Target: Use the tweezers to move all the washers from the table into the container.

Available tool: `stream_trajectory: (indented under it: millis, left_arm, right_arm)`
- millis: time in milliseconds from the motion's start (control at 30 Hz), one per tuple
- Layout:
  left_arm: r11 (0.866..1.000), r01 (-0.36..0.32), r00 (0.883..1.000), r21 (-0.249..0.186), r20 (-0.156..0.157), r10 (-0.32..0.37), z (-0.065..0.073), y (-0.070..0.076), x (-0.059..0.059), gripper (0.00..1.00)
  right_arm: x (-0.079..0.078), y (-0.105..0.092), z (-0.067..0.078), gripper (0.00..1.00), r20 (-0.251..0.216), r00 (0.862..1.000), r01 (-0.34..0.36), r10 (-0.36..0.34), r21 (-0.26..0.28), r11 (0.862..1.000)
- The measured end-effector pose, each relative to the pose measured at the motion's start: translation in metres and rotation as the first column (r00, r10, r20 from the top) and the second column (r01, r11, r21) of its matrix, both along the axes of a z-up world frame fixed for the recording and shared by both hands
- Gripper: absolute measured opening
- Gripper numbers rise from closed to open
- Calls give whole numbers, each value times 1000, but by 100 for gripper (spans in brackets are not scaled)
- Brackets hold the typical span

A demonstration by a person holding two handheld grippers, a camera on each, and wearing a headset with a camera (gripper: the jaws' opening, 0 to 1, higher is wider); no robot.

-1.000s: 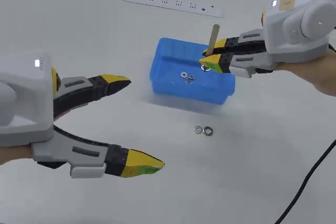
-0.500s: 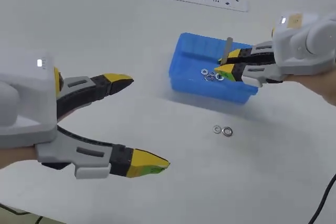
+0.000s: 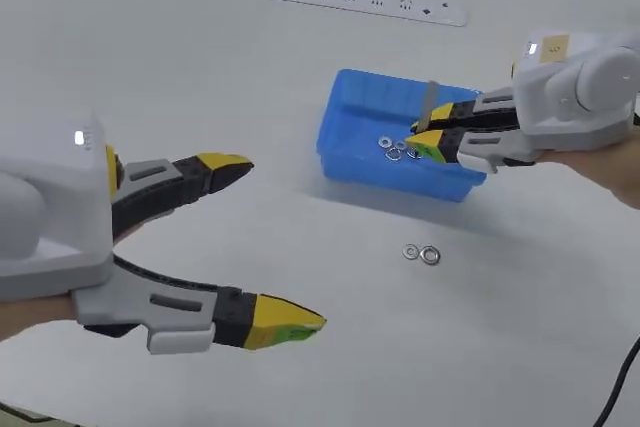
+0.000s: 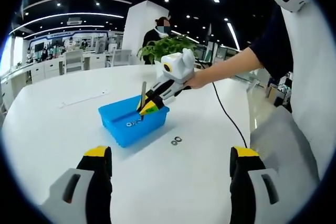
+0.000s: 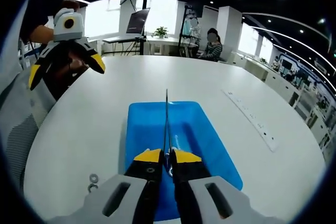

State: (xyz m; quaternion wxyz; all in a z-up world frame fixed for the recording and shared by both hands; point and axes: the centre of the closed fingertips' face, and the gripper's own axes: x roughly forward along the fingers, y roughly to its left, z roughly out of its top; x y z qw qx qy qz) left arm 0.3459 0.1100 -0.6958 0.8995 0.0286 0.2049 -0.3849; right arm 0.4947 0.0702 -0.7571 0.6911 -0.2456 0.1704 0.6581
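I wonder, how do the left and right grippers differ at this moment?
The left gripper has its jaws wide open, holding nothing; the right gripper is shut on the tweezers. The left gripper hangs over the table; the right gripper over the blue container. Both have black, yellow-tipped jaws.

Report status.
Left gripper open, idle. Right gripper shut on tweezers over container. Several washers inside; two loose washers on table. Nothing in the way.

Loads of room on table (image 3: 200,67) centre-left of frame – only container (image 3: 362,173) upper right, power strip (image 3: 366,1) along top edge.
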Motion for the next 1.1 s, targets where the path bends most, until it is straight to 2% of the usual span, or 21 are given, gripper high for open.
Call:
stream_trajectory:
  millis: [33,100,133,267,367,433,467,533,600,700,767,867,933,1000,1067,1100]
  left_arm:
    - [1000,5,1000,-6,24,-5,6,-3,8,98]
    - [1000,19,999,-12,49,-18,13,-7,22,98]
    - [1000,27,997,-9,70,-26,16,-8,34,97]
    - [999,39,992,11,118,-40,17,-12,71,89]
    - [998,58,991,-24,121,-55,18,-22,94,85]
    - [997,69,990,-29,126,-65,17,-27,107,83]
    - [997,76,989,-20,132,-73,17,-31,113,82]
    - [994,99,976,48,188,-107,16,-34,122,80]
    - [993,117,977,34,175,-121,13,-40,127,75]
    - [989,147,974,20,171,-148,13,-47,132,68]
    - [983,182,973,10,145,-182,11,-54,134,57]
    - [983,185,971,-3,154,-183,14,-58,142,47]
    - [979,201,969,-37,152,-194,19,-63,143,40]
    - [974,222,963,-40,163,-213,22,-67,142,32]
    - [969,245,959,-33,158,-237,22,-72,139,28]
    - [965,262,952,-23,170,-255,23,-74,137,26]
  right_arm:
    - [0,0,1,8,-2,1000,0,0,-1,1000]
    - [-1,1,2,8,1,1000,-1,1,0,1000]
    - [0,1,3,8,5,1000,-1,1,-2,1000]
    - [0,2,4,7,7,1000,-7,7,-3,1000]
    - [0,4,4,7,7,1000,-7,7,2,1000]
    - [0,4,7,8,9,1000,-10,10,10,1000]
    - [0,4,8,8,7,1000,-11,11,15,1000]
    - [-2,4,10,8,8,1000,-23,23,19,1000]
    - [-4,3,11,8,7,999,-40,40,21,999]
    - [-6,1,12,8,3,999,-49,48,23,999]
    - [-7,1,13,8,1,999,-51,51,27,998]
    - [-9,0,12,8,6,998,-62,62,21,998]
    - [-11,-1,12,8,0,998,-66,66,24,998]
    - [-12,-1,12,8,-1,998,-69,69,25,997]
    - [-14,-2,13,8,1,997,-75,75,26,997]
    - [-14,-2,13,8,2,997,-80,80,24,997]
